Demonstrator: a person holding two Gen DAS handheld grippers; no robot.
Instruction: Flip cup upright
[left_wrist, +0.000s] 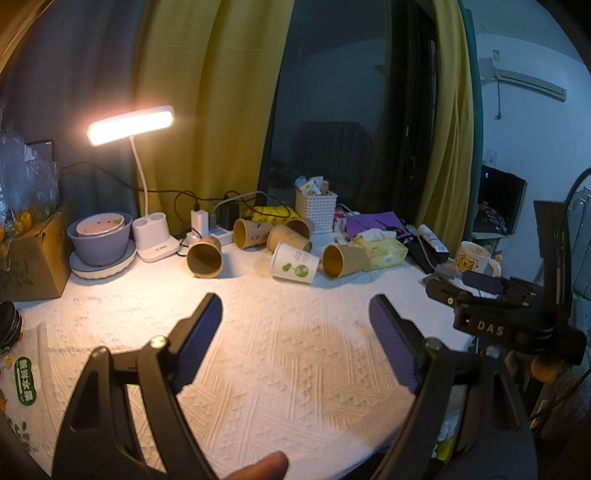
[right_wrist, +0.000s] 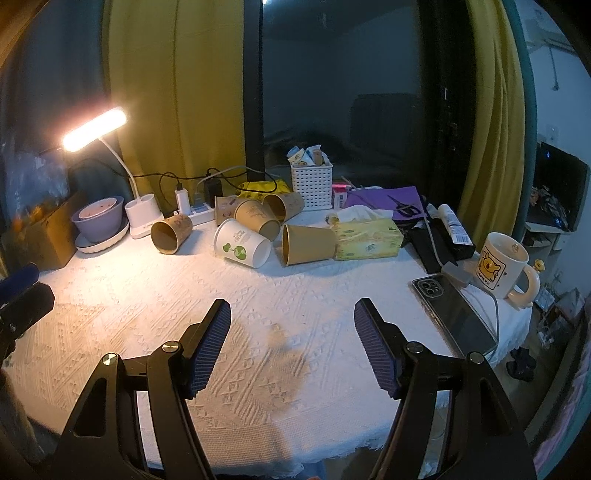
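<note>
Several paper cups lie on their sides at the back of the white-clothed table (left_wrist: 288, 369): a white cup with green print (left_wrist: 294, 263) (right_wrist: 242, 249), a brown cup (left_wrist: 204, 256) (right_wrist: 171, 233) to its left, a brown cup (left_wrist: 343, 260) (right_wrist: 308, 244) to its right, and more brown cups (left_wrist: 253, 232) (right_wrist: 258, 218) behind. My left gripper (left_wrist: 295, 314) is open and empty, over the cloth well in front of the cups. My right gripper (right_wrist: 291, 314) is open and empty, likewise short of the cups. It also shows at the right of the left wrist view (left_wrist: 498, 306).
A lit desk lamp (left_wrist: 131, 123) and stacked bowls (left_wrist: 99, 240) stand at the back left, by a cardboard box (left_wrist: 33, 258). A white basket (right_wrist: 312, 184), tissue pack (right_wrist: 367, 242), phone (right_wrist: 454, 314) and bear mug (right_wrist: 502, 271) sit to the right.
</note>
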